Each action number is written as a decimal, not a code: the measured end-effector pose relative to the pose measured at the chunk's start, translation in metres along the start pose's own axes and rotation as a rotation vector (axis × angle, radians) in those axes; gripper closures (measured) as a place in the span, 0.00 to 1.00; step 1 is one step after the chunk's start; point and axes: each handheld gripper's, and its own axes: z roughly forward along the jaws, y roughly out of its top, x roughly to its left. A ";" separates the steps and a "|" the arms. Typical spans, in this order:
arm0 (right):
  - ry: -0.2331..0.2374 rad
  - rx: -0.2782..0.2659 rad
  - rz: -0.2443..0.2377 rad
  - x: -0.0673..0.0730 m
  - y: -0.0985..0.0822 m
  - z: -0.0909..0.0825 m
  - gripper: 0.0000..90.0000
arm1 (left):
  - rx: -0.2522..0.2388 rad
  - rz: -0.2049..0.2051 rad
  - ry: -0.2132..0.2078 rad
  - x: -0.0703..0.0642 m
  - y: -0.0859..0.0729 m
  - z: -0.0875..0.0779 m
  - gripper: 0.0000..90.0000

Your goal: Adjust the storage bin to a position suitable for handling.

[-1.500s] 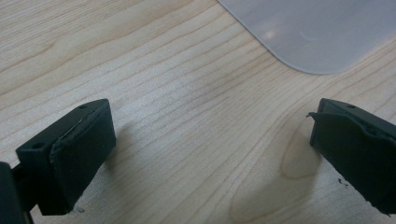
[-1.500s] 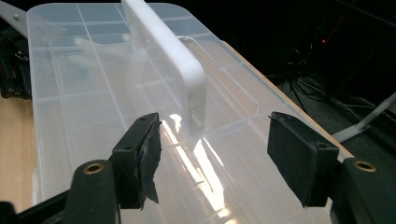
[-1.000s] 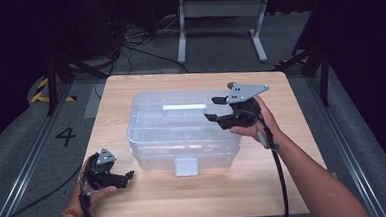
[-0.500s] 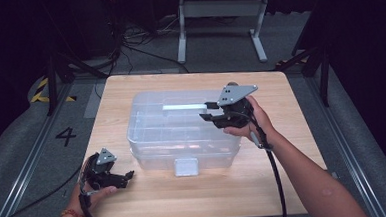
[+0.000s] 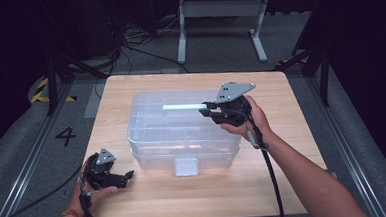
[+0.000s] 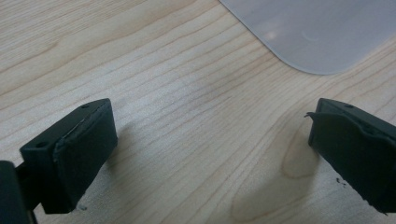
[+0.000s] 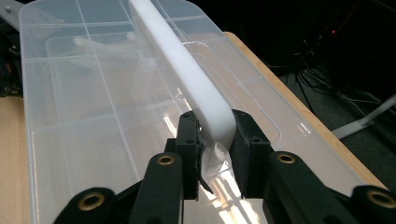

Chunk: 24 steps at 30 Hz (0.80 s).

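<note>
- Right gripper view: the right gripper has just been closing; its jaws now pinch the white handle atop the clear plastic box mid-table.
- Grasp looks made; lifting remains.
- Left gripper rests wide open and empty on the table.

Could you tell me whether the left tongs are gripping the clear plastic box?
No, the left tongs stand open over bare wooden table, with only a corner of the clear plastic box lying ahead of them.
</note>
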 end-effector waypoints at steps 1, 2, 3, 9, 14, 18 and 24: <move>0.000 0.000 0.000 0.000 0.000 0.000 0.83 | 0.000 0.000 0.000 0.000 0.000 0.000 0.07; -0.001 0.000 0.009 -0.001 0.000 0.000 0.83 | -0.015 -0.008 0.007 0.000 -0.001 -0.001 0.07; 0.002 -0.001 0.007 -0.001 0.000 0.000 0.83 | -0.027 -0.024 0.010 0.000 -0.001 -0.002 0.12; 0.016 -0.006 0.022 -0.007 0.002 0.000 0.84 | -0.041 -0.011 0.032 0.001 0.002 -0.010 0.29; 0.042 0.025 0.016 -0.011 0.007 0.000 0.84 | -0.124 -0.010 0.042 -0.001 0.008 -0.027 0.37; 0.065 0.040 -0.001 -0.015 0.010 0.000 0.84 | -0.216 -0.011 0.027 -0.004 0.014 -0.042 0.49; 0.078 0.041 0.019 -0.021 0.014 0.000 0.84 | -0.297 0.028 0.007 -0.013 0.023 -0.061 0.64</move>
